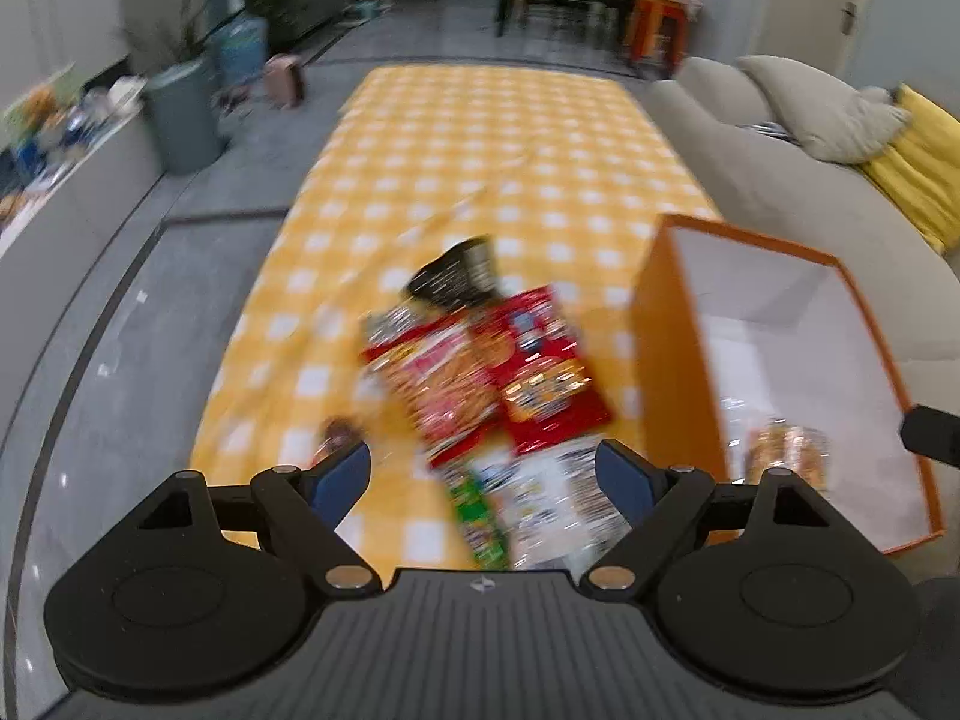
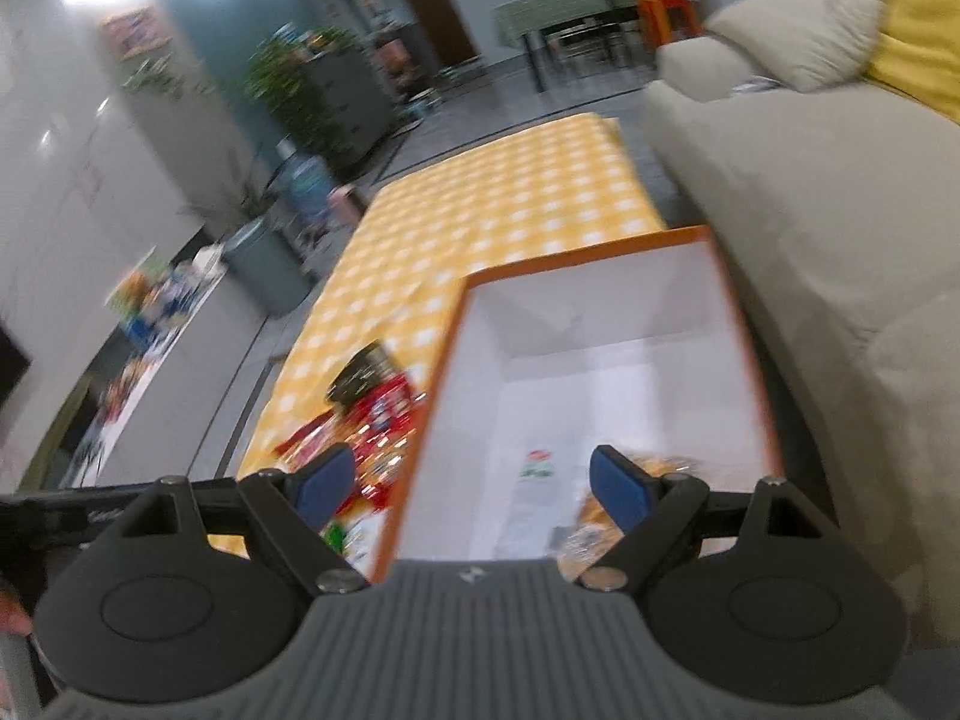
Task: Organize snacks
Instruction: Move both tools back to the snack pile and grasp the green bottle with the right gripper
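Several snack packets lie in a loose pile on the yellow checked tablecloth (image 1: 480, 138): red packets (image 1: 480, 372), a black packet (image 1: 456, 276) beyond them, and a white-and-green packet (image 1: 534, 510) nearest me. My left gripper (image 1: 483, 480) hangs open above the near end of the pile, nothing between its blue pads. To the right stands an orange box (image 1: 666, 330) with a white inside, holding an orange-brown snack bag (image 1: 786, 450). My right gripper (image 2: 471, 480) is open over the box's near left wall (image 2: 432, 420), empty. The bag (image 2: 600, 528) shows behind its right finger.
A grey sofa (image 1: 780, 180) with a grey cushion and a yellow cushion (image 1: 924, 168) runs along the table's right side. Left of the table is grey floor, a white sideboard (image 1: 66, 180) with clutter, a grey bin (image 1: 180, 114) and plants. Both views are motion-blurred.
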Available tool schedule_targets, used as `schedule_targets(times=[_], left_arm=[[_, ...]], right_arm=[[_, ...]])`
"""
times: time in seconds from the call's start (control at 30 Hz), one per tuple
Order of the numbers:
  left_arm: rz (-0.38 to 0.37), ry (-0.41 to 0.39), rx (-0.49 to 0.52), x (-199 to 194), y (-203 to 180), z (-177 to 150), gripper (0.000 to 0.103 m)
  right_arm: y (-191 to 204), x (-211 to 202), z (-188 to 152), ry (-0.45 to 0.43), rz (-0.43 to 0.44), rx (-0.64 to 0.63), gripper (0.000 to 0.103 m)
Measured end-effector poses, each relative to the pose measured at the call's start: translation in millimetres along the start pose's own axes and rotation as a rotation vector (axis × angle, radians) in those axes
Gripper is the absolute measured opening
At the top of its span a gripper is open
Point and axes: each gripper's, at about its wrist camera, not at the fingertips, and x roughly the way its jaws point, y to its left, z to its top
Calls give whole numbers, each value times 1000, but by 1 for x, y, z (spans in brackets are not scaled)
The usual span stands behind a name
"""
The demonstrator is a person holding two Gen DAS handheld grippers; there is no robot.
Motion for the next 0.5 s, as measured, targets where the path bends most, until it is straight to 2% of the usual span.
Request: schedule_targets(times=[0.07,0.27,0.37,0.5], left_arm=[[18,13,-34,4,16,-7,99],[100,33,-41,17,46,-21,99],[96,61,-61,25,60,-23,99],[74,91,-93,36,75,-32,99]], right_arm=[[19,6,-5,22,19,-48,83],[76,34,-26,128,78,-177,80],[105,53,-40,190,57,-257,75],[127,81,-51,252,10,-323,75]])
